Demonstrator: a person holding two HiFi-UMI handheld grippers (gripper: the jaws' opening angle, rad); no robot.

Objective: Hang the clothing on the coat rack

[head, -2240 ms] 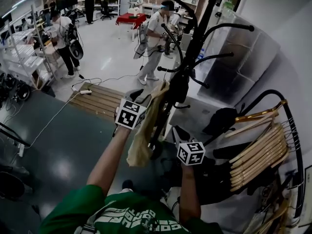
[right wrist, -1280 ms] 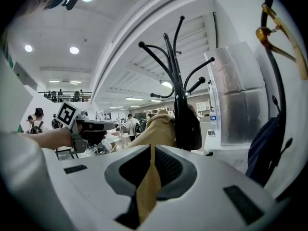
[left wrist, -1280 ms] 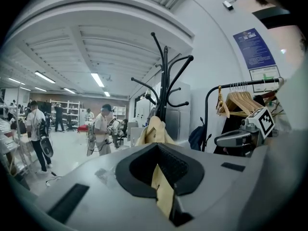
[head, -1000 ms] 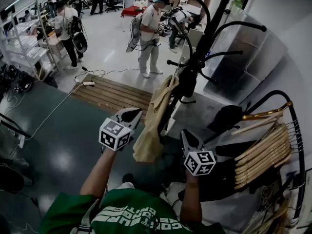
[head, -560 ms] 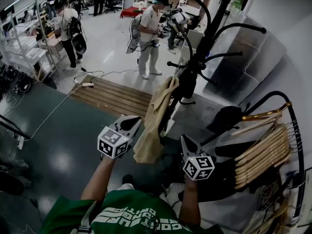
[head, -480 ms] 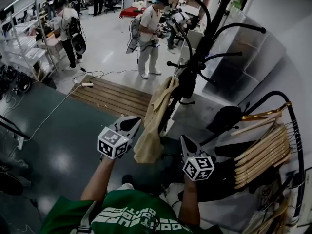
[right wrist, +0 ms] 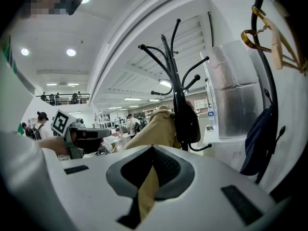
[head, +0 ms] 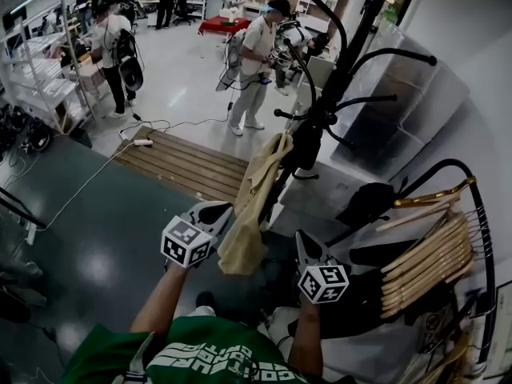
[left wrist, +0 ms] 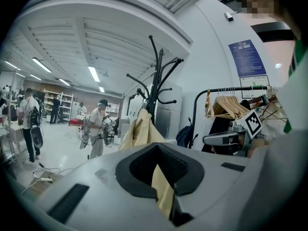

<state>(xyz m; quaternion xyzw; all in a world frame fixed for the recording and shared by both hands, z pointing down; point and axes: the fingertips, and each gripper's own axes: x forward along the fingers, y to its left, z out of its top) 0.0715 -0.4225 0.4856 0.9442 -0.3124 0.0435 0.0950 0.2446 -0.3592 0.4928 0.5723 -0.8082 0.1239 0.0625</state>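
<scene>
I am holding my left gripper (head: pixel 211 212) low, jaws pressed together on nothing, having dropped it from up by the coat rack (head: pixel 345 64). My right gripper (head: pixel 302 242) is sitting equally closed and empty. The tan garment (head: pixel 256 190) is now hanging unaided from a lower hook, so I judge the hanging done.

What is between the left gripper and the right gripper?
In the head view, the lower end of the tan garment, which hangs on the coat rack, lies between the left gripper and the right gripper.
</scene>
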